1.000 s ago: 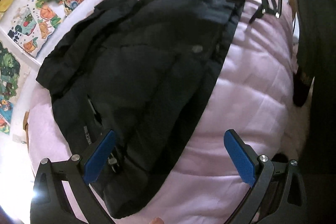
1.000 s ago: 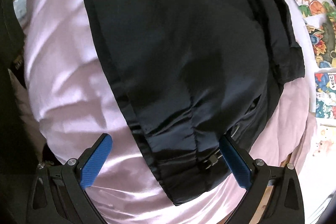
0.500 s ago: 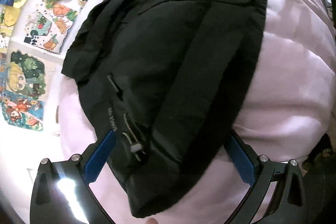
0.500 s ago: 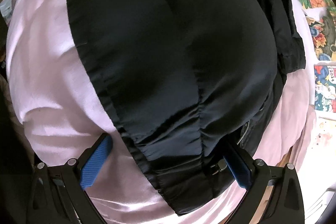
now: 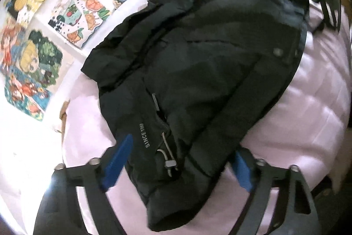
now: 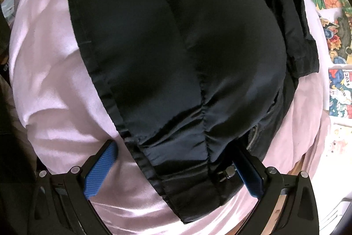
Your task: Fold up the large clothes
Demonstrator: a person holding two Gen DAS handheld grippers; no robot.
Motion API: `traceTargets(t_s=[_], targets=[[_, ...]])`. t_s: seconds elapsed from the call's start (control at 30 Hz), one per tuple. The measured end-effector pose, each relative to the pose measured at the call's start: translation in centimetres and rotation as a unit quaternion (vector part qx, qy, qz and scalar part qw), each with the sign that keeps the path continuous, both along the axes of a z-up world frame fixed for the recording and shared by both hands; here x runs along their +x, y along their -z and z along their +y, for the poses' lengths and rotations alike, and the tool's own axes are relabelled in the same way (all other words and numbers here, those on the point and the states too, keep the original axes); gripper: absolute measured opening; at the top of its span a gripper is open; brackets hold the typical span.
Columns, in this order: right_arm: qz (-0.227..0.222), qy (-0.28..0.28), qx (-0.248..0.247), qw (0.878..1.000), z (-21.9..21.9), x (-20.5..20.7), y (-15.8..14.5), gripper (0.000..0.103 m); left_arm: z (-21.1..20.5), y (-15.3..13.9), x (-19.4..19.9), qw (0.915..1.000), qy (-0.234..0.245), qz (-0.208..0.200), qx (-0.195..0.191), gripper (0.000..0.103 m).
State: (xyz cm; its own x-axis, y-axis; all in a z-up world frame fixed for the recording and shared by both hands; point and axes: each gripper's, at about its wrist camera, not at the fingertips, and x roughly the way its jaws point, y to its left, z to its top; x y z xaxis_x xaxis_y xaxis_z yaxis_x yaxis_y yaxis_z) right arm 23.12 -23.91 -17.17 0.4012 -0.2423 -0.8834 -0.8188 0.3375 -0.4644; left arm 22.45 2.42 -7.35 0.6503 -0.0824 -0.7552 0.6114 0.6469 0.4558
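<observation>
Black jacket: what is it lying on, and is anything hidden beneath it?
The black jacket lies on a pink quilt that shows all around it. Whatever is under the jacket's middle is covered, so whether only quilt lies there cannot be seen.

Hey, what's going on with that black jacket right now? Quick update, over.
Left gripper closing around the jacket hem. Right gripper open, straddling its other end. Jacket flat on pink bedcover. Nothing in the way.

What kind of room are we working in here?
Probably a bedroom, perhaps a child's: the black jacket lies on a pink quilted bedspread, and colourful cartoon posters cover the wall beside it.
</observation>
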Motion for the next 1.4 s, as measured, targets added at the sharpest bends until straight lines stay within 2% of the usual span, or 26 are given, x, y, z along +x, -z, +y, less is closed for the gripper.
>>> traceTargets(t_s=[0.03,0.1,0.13,0.17,0.2,0.3,0.47,0.53,0.6,0.63,0.73,0.8,0.83,0.93,1.07,1.17,1.27,1.4], targets=[[-0.003,-0.002,0.001,1.0,0.0,-0.1,-0.3,0.103,-0.2,-0.4,-0.2,1.0,0.0,0.001,-0.008,0.066],[-0.007,-0.002,0.011,1.0,0.0,-0.1,-1.1,0.103,-0.5,-1.3,-0.5,0.9995,0.003,-0.002,-0.032,0.048],[-0.004,-0.001,0.019,1.0,0.0,-0.2,-1.4,0.103,-0.7,-1.8,-0.8,0.9991,0.005,-0.003,-0.043,0.043],[0.0,0.0,0.027,1.0,0.1,-0.2,-1.8,0.103,-0.9,-2.0,-1.0,0.9987,0.007,-0.004,-0.051,0.032],[0.005,0.0,0.033,0.999,0.1,-0.3,-2.1,0.103,-1.0,-2.6,-1.1,0.998,0.009,-0.007,-0.062,0.026],[0.007,-0.013,0.033,0.999,0.3,-0.8,-2.3,0.103,-1.3,-3.8,-1.2,0.9964,0.002,-0.029,-0.079,0.02],[-0.028,-0.028,0.011,0.999,0.6,-1.5,-2.0,0.102,-0.6,-5.7,-0.1,0.9909,-0.031,-0.027,-0.128,0.017],[-0.052,-0.02,0.013,0.998,0.3,-1.0,-2.4,0.09,-0.2,-6.3,0.4,0.988,-0.047,-0.027,-0.145,0.016],[-0.086,-0.008,0.02,0.996,0.0,-0.5,-3.2,0.062,0.1,-6.9,0.8,0.9841,-0.067,-0.022,-0.163,0.016],[-0.091,0.0,0.034,0.995,-0.2,-0.2,-3.9,0.06,0.3,-7.2,1.1,0.9824,-0.075,-0.021,-0.17,0.016],[-0.108,0.016,0.083,0.991,-0.4,0.2,-6.0,0.04,0.9,-8.1,1.6,0.9772,-0.097,-0.025,-0.187,0.016],[-0.134,0.016,0.105,0.985,-0.4,0.4,-7.4,0.02,1.5,-8.8,1.8,0.9736,-0.107,-0.027,-0.2,0.016],[-0.157,0.02,0.118,0.98,-0.4,0.5,-8.4,0.015,1.7,-8.9,2.0,0.9729,-0.11,-0.027,-0.202,0.016],[-0.198,0.06,0.176,0.962,-0.5,0.8,-11.0,0.011,1.9,-9.1,2.0,0.9721,-0.114,-0.03,-0.203,0.016],[-0.238,0.104,0.26,0.93,-1.4,2.5,-14.6,0.01,2.0,-9.0,2.0,0.9749,-0.11,-0.034,-0.19,0.017],[-0.26,0.122,0.301,0.909,-1.3,3.3,-16.8,0.01,2.6,-8.3,2.4,0.9776,-0.111,-0.016,-0.178,0.019],[-0.268,0.13,0.319,0.9,-0.9,3.9,-17.9,0.01,3.2,-7.8,2.4,0.9778,-0.109,-0.003,-0.179,0.02],[-0.282,0.129,0.323,0.894,-0.4,4.1,-18.4,0.01,3.4,-7.1,1.6,0.9813,-0.1,0.002,-0.165,0.02]])
